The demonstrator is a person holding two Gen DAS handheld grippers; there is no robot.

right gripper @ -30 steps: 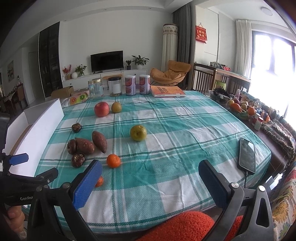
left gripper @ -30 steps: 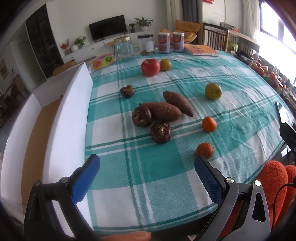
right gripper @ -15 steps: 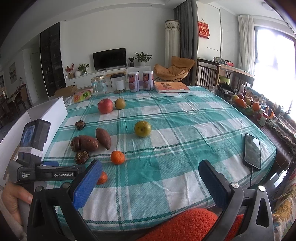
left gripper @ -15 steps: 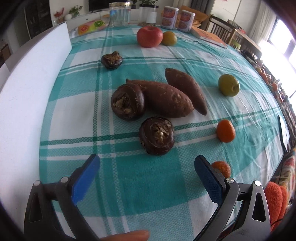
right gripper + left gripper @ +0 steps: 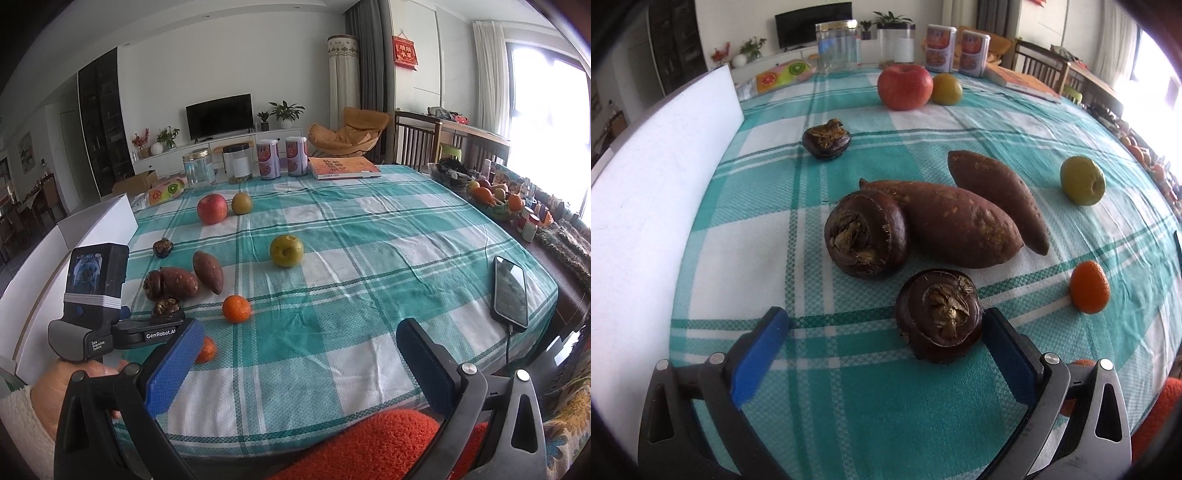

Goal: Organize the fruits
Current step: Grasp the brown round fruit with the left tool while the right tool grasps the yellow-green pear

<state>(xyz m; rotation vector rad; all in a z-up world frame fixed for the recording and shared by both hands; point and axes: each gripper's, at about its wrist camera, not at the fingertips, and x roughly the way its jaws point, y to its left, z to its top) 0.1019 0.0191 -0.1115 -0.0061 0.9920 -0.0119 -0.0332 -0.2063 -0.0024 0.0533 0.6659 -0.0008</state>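
Glossy dark-brown round water chestnut (image 5: pixel 938 317) with papery tufted crown, near the teal-checked woven counter's (image 5: pixel 871 406) front edge: between the wide-spread blue-padded left gripper (image 5: pixel 882 354), touching its right pad. Right gripper (image 5: pixel 299 365): wide, empty.

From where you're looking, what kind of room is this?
Most likely a home's open living and dining room: a table under a teal checked cloth holds produce, with a television on a low white cabinet and an orange lounge chair behind it.
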